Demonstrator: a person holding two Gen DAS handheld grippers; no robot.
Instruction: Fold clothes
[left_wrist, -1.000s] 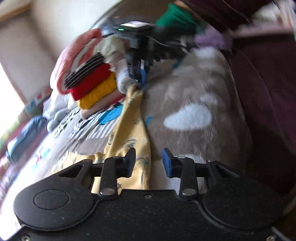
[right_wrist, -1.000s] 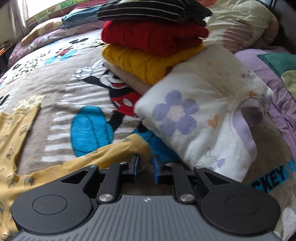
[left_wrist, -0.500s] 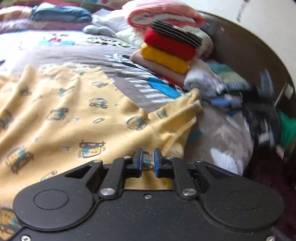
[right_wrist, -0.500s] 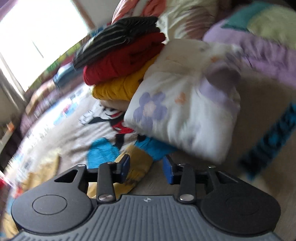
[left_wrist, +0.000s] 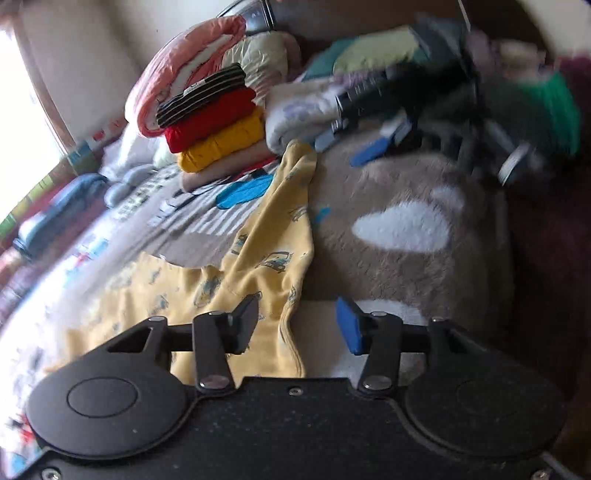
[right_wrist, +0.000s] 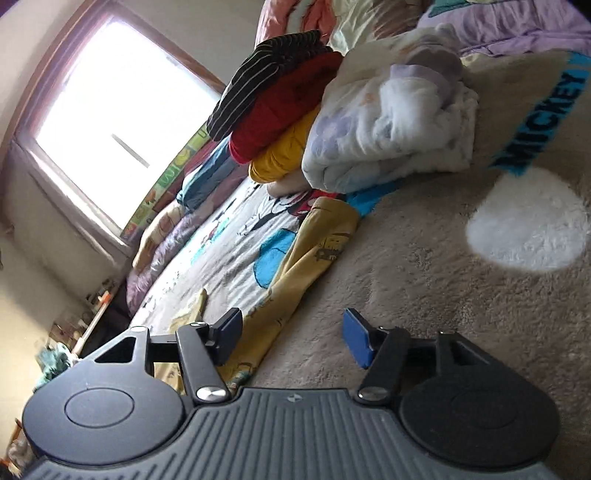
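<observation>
The yellow shirt (left_wrist: 266, 258) lies spread on the bed's blanket (left_wrist: 406, 192), one sleeve reaching toward a stack of folded clothes (left_wrist: 214, 125) beside a white bundle (right_wrist: 391, 122). The left gripper (left_wrist: 295, 325) hovers over the shirt's edge, fingers apart and opening, cloth under the gap but not pinched. The right gripper (right_wrist: 291, 338) sits low over the blanket next to the sleeve (right_wrist: 314, 240), fingers wide and opening, gripping nothing. No containers show.
</observation>
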